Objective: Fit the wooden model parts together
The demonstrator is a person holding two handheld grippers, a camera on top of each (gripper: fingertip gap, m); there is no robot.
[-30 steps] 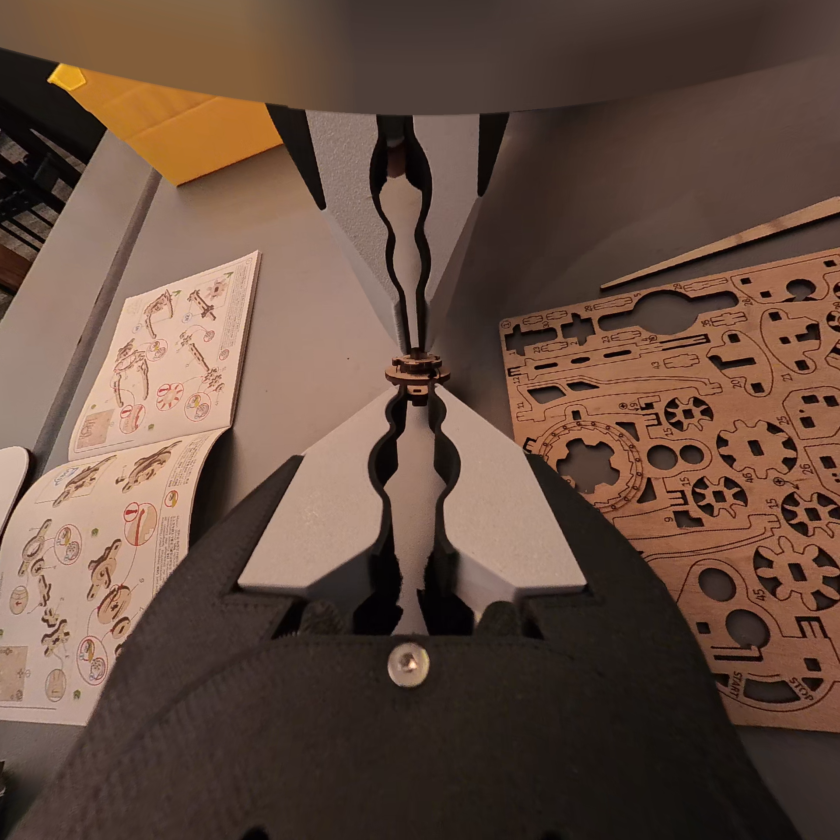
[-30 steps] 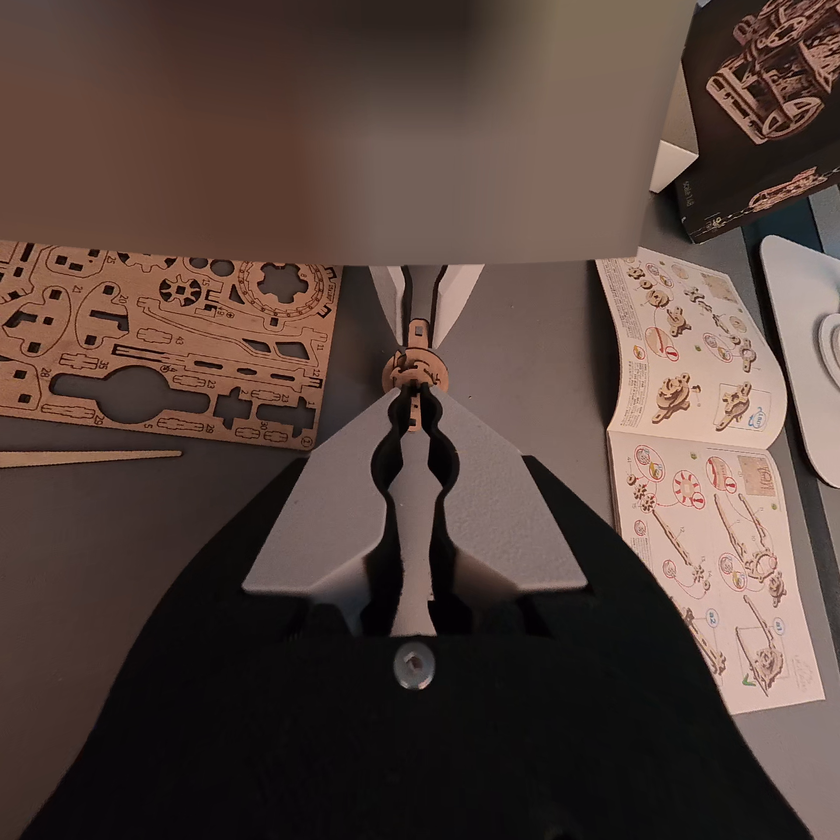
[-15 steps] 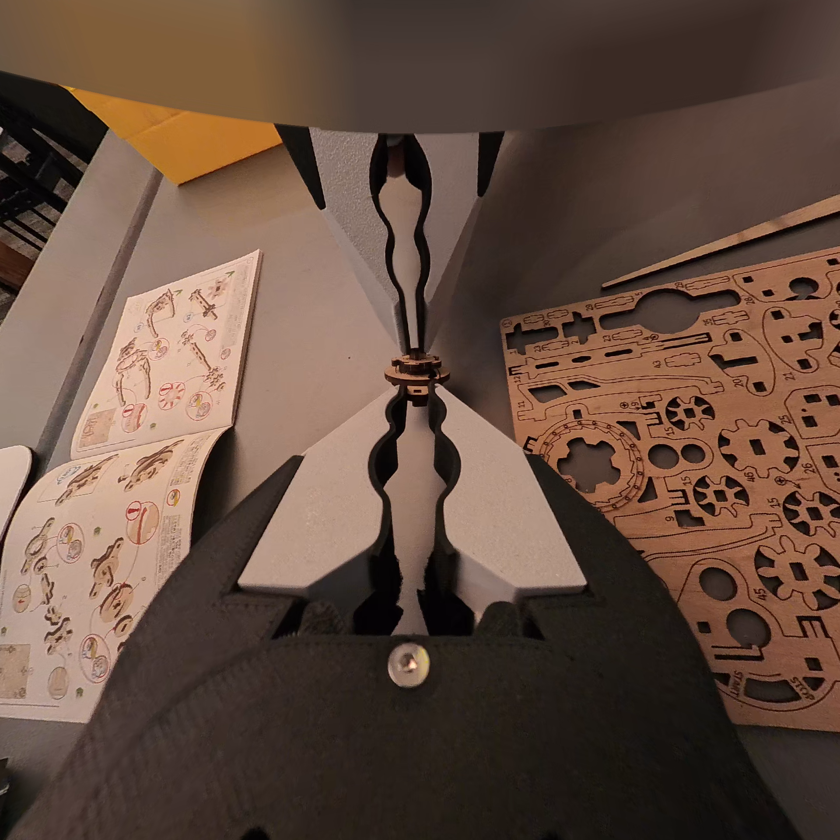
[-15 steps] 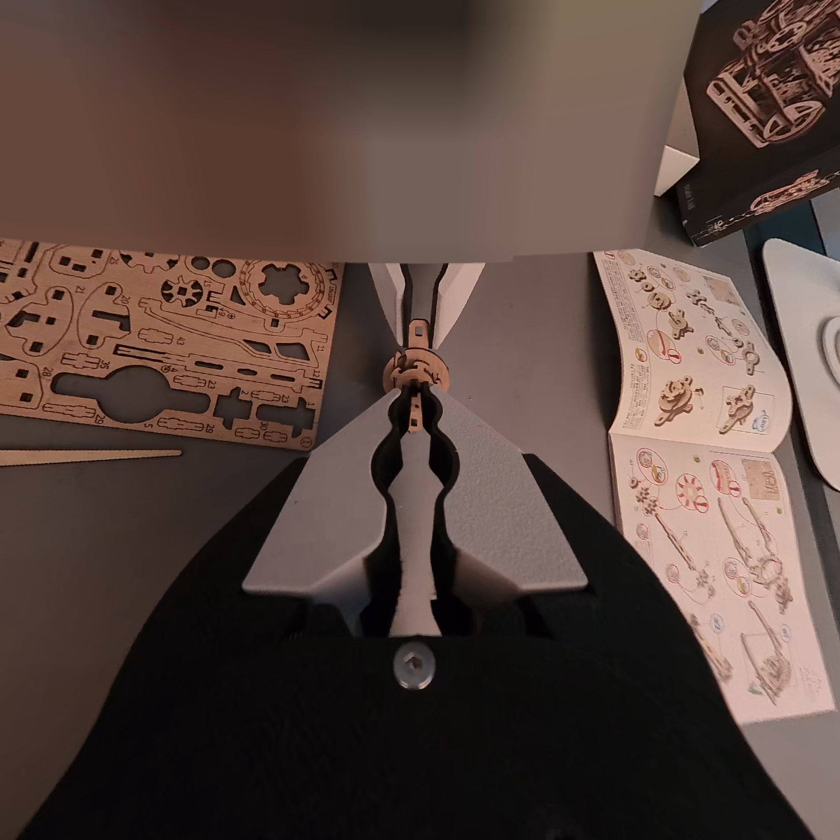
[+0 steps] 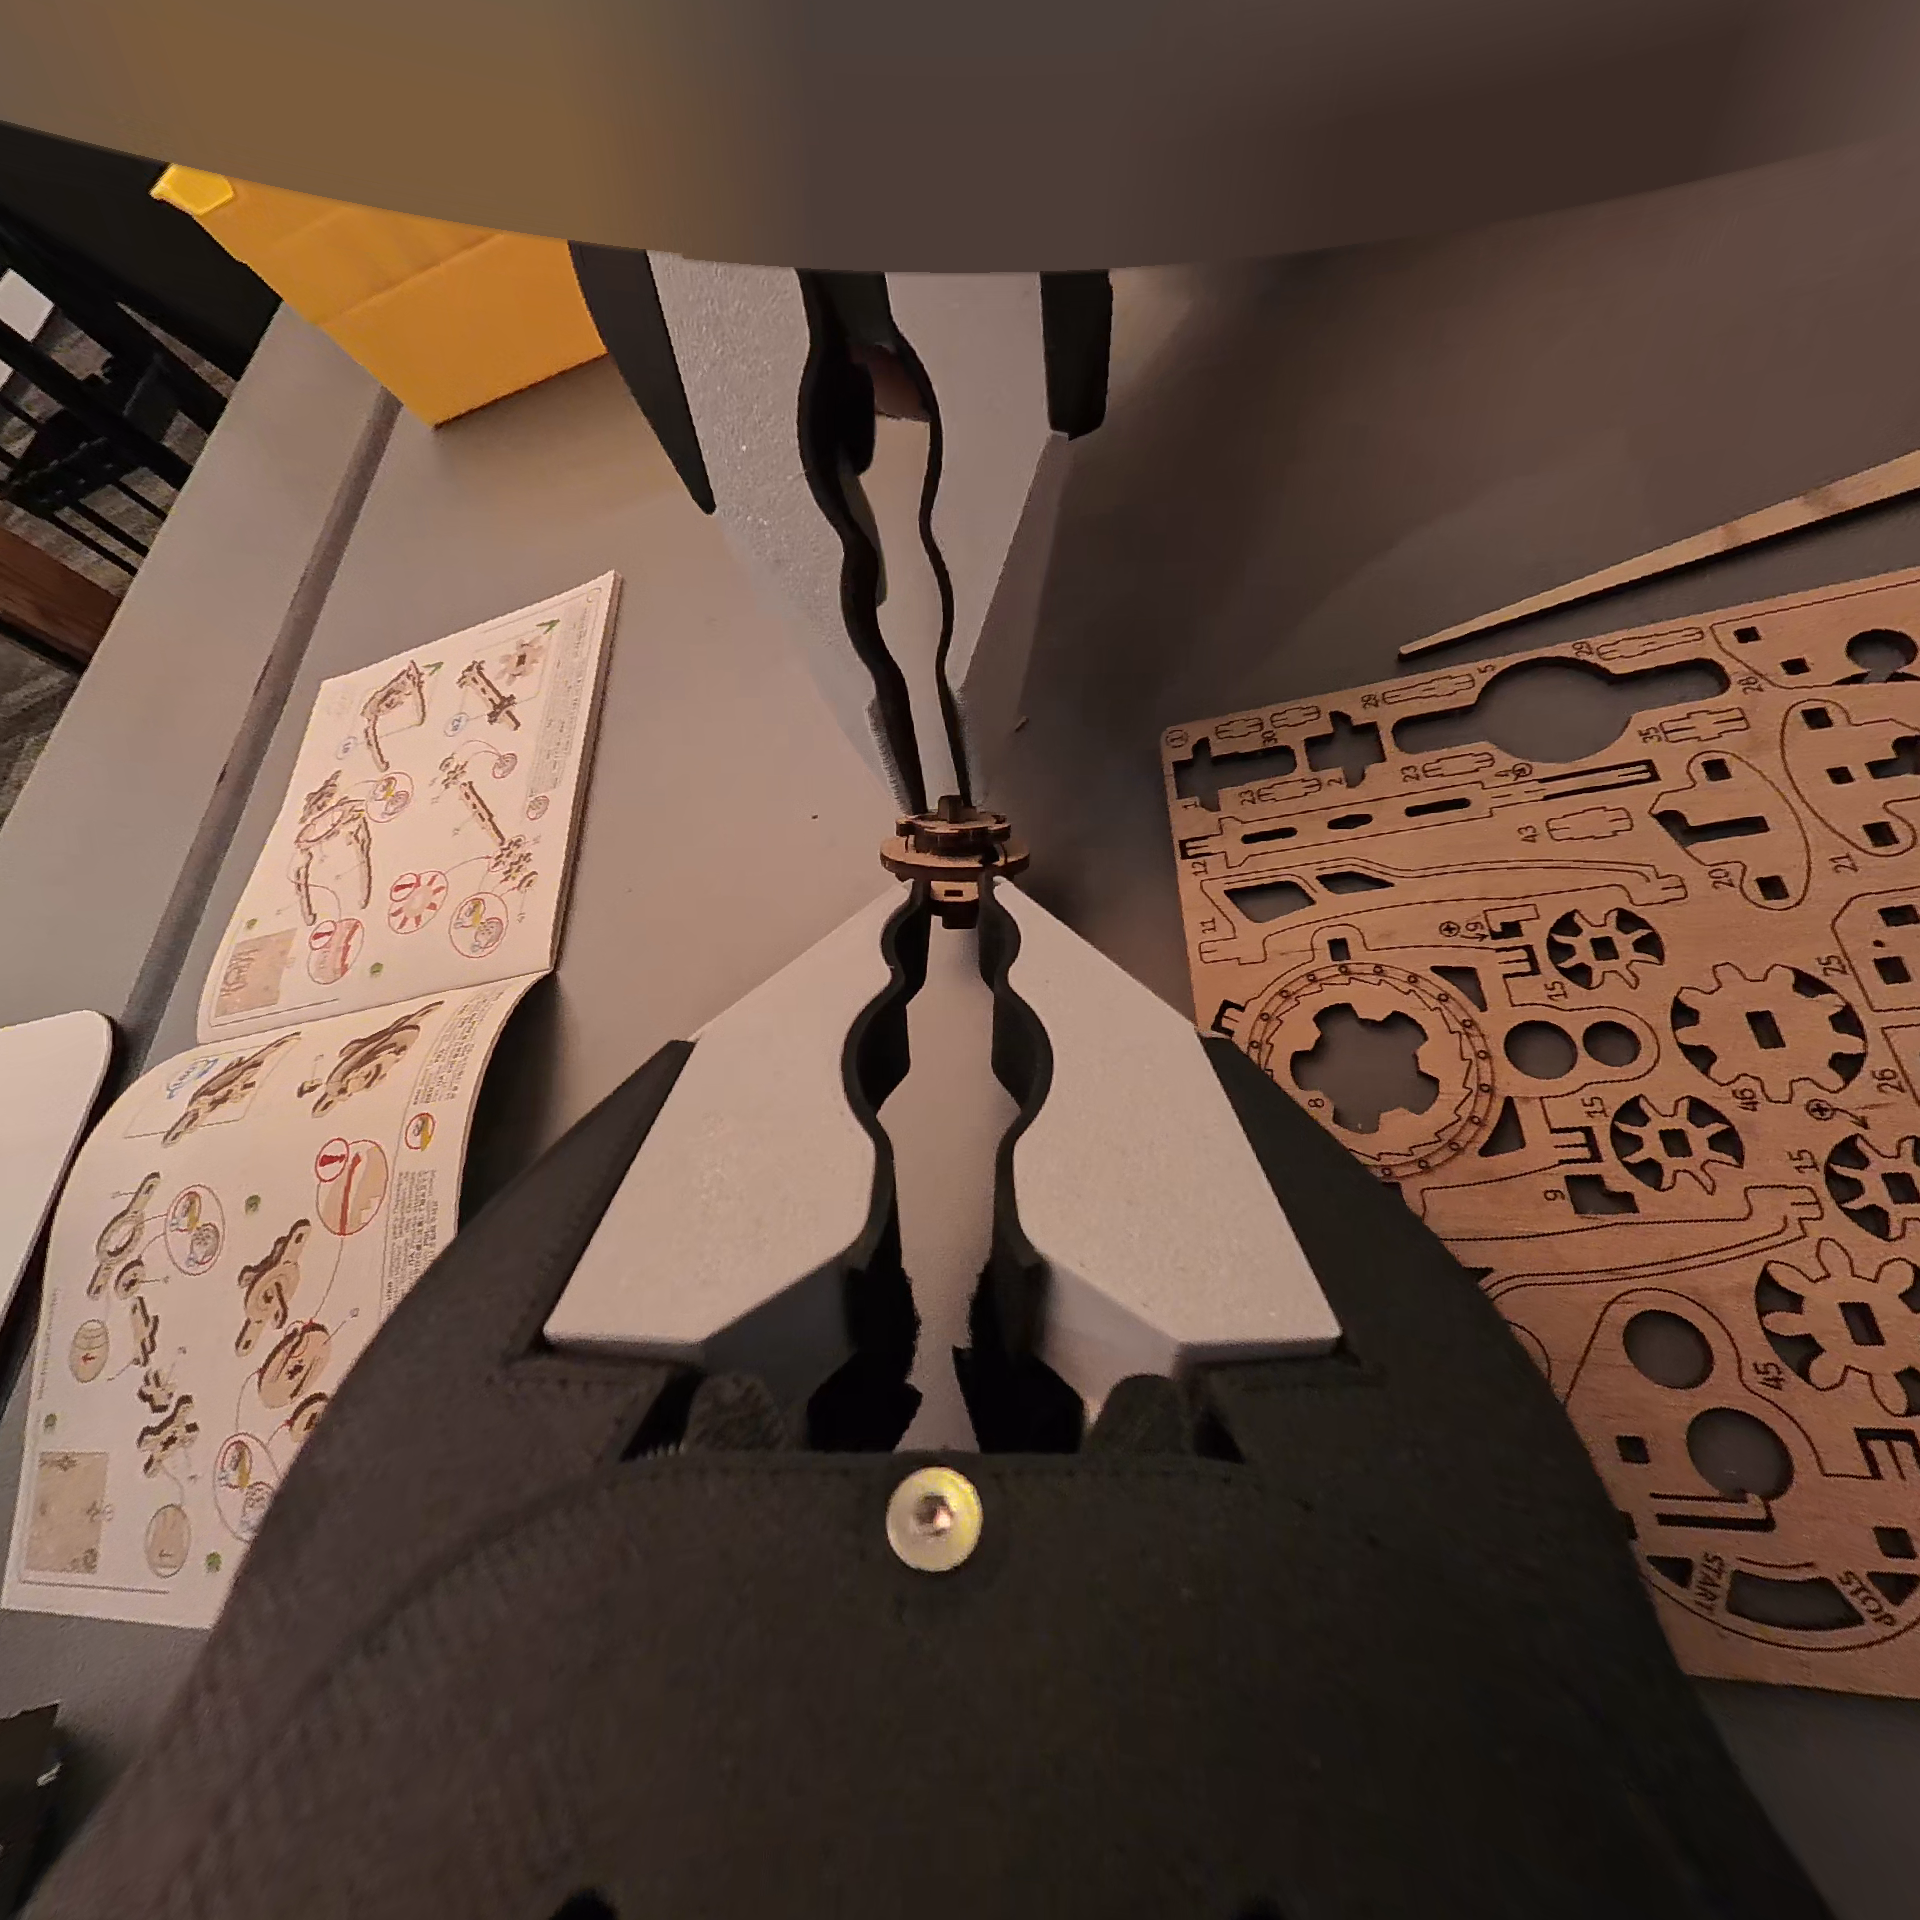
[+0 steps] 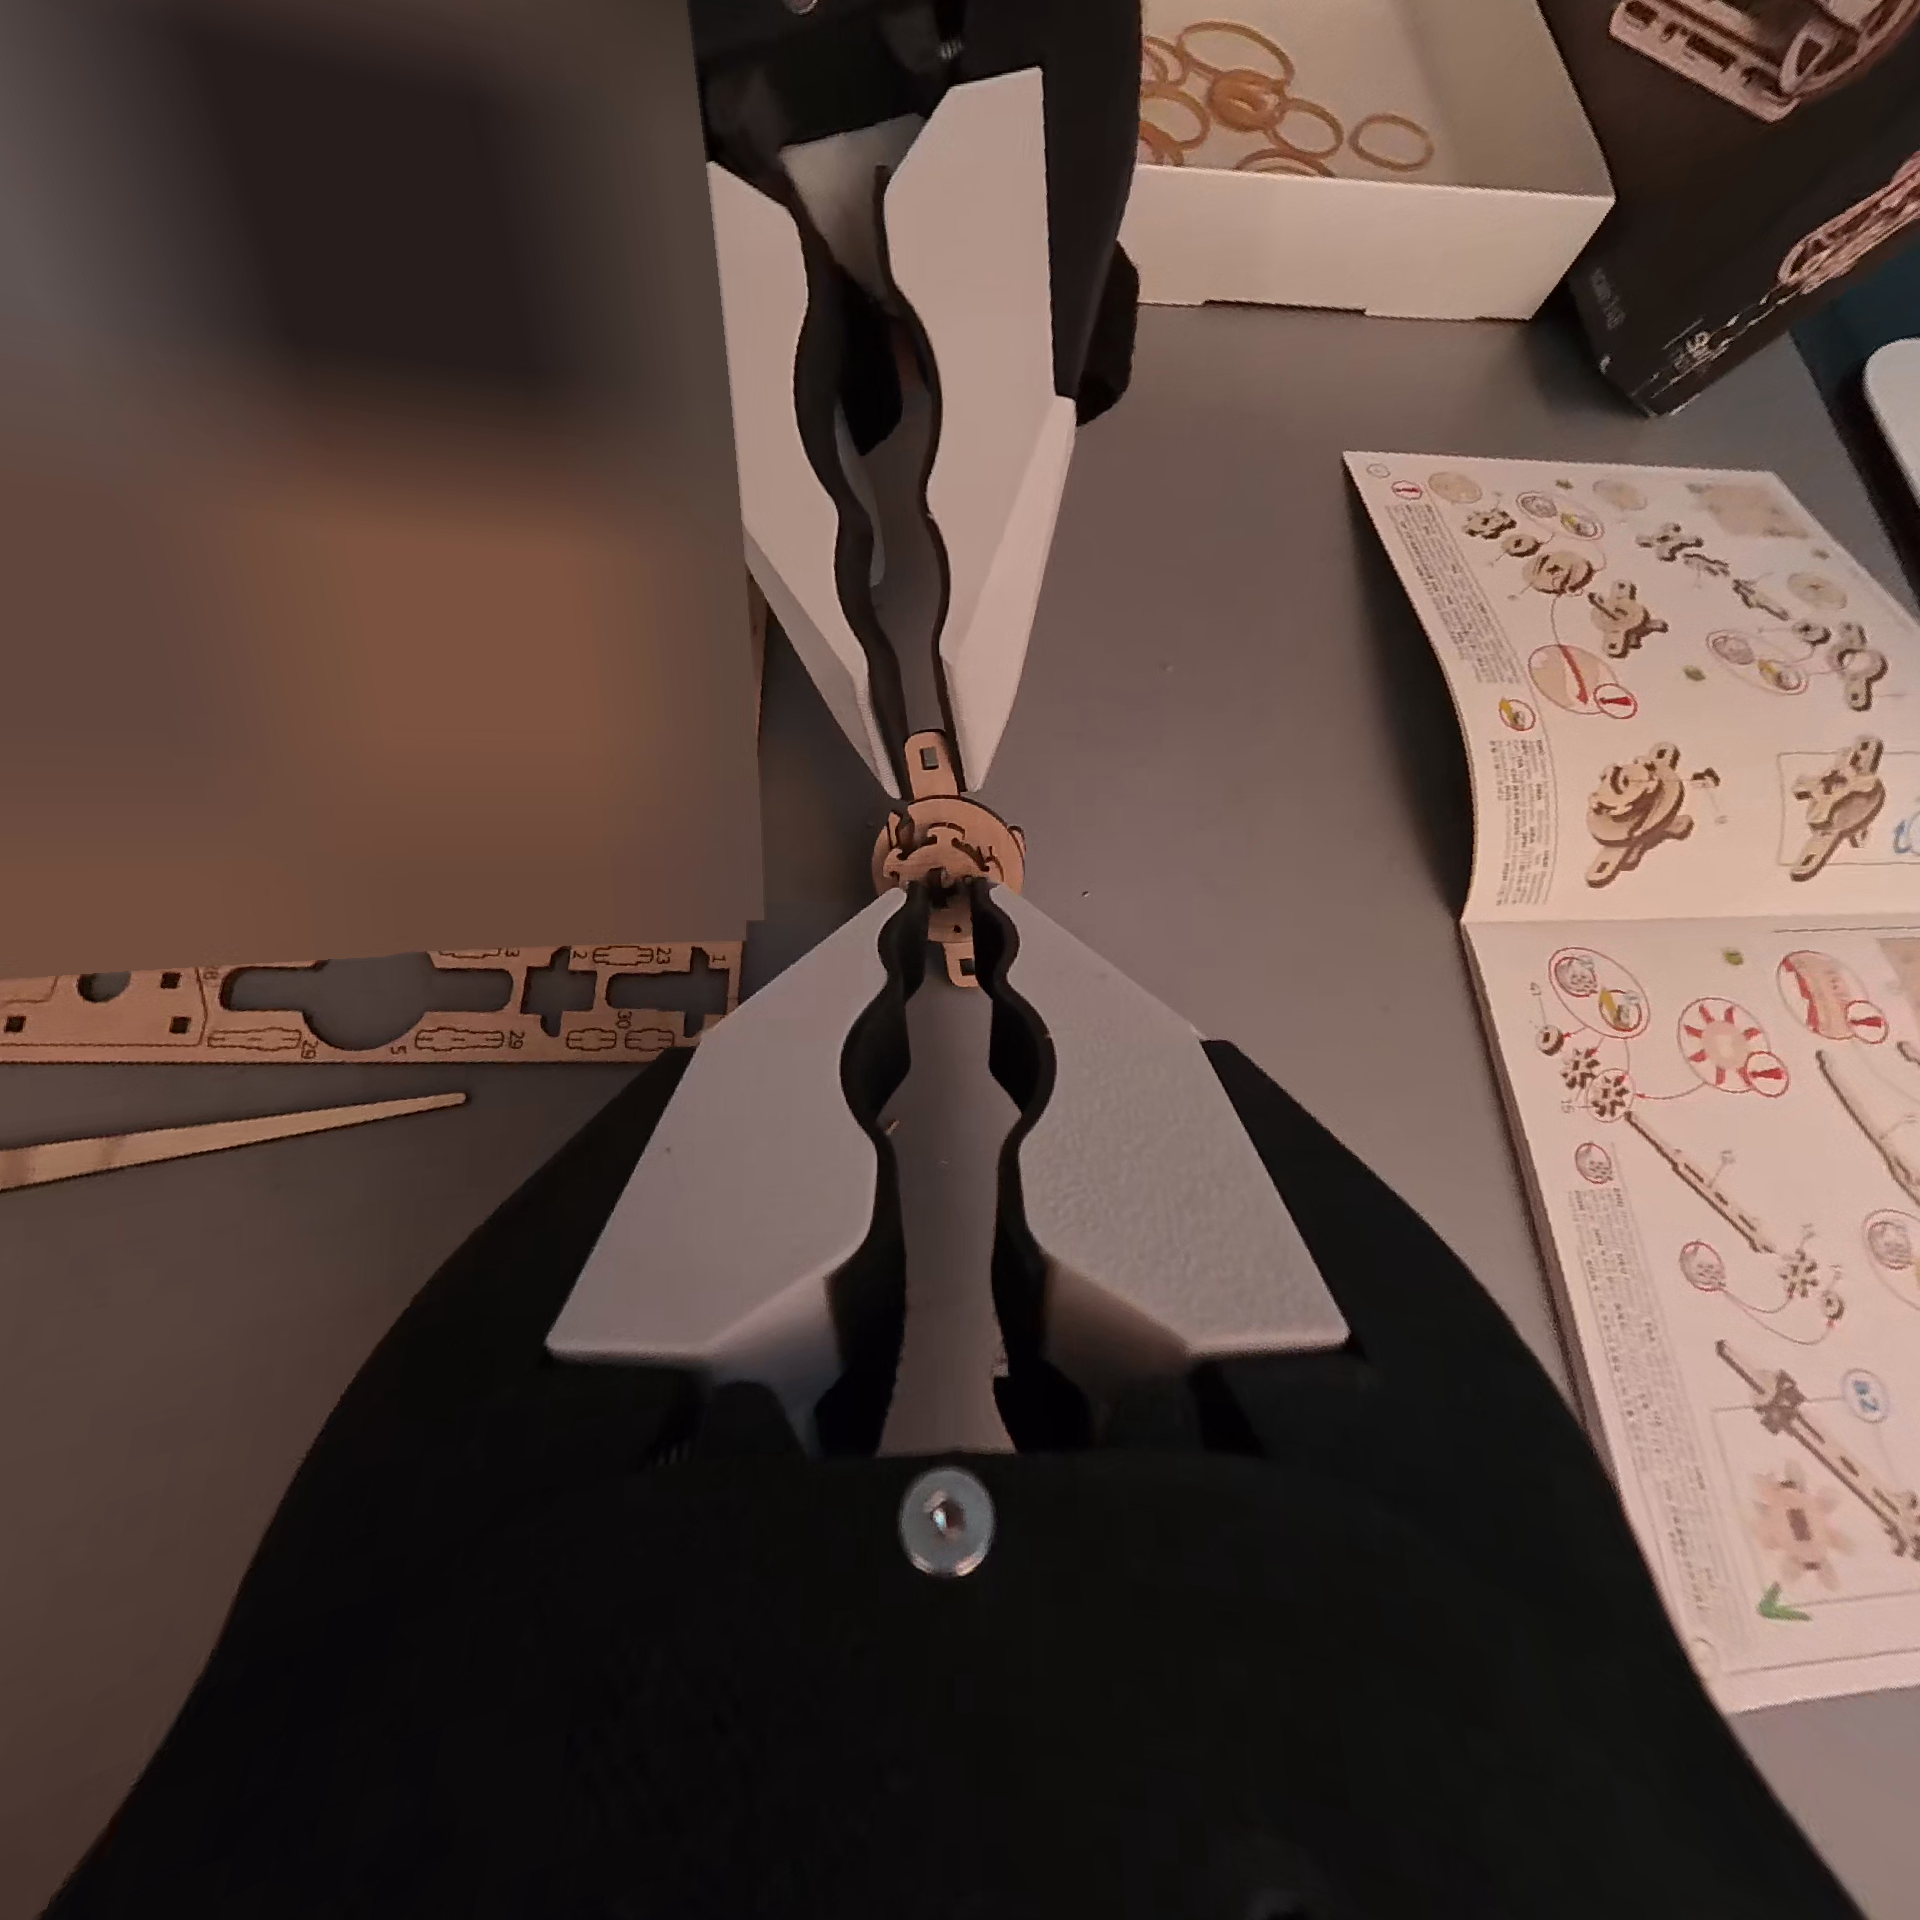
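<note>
A small wooden assembly [image 5: 954, 854], gear discs stacked on a flat slotted strip, is held in the air between the two grippers. My left gripper [image 5: 951, 906] is shut on one end of the strip. My right gripper [image 6: 948, 916] is shut on the other end, just below the discs [image 6: 945, 857]. The two grippers face each other tip to tip. The right gripper shows from above in the left wrist view [image 5: 940, 795]. The left gripper shows from above in the right wrist view [image 6: 928, 774].
A laser-cut wooden parts sheet [image 5: 1558, 1039] lies on the grey table, also in the right wrist view [image 6: 364, 1003]. A pointed wooden stick [image 6: 208, 1135] lies beside it. An open instruction booklet [image 5: 312, 1039] lies opposite. A yellow box [image 5: 416, 291], a white box of rings [image 6: 1351, 239] and a dark box [image 6: 1766, 208] stand farther off. The tips of both grippers are at nearly the same place. Left tips and right tips are each some 15 centimeters from the pointed wooden stick [image 6: 208, 1135]. Look for it in the left wrist view [image 5: 1636, 564] too.
Both grippers stay shut on the wooden assembly. The right wrist view has tilted: the sheet and stick sit lower in it, and the left gripper and the white box now show.
</note>
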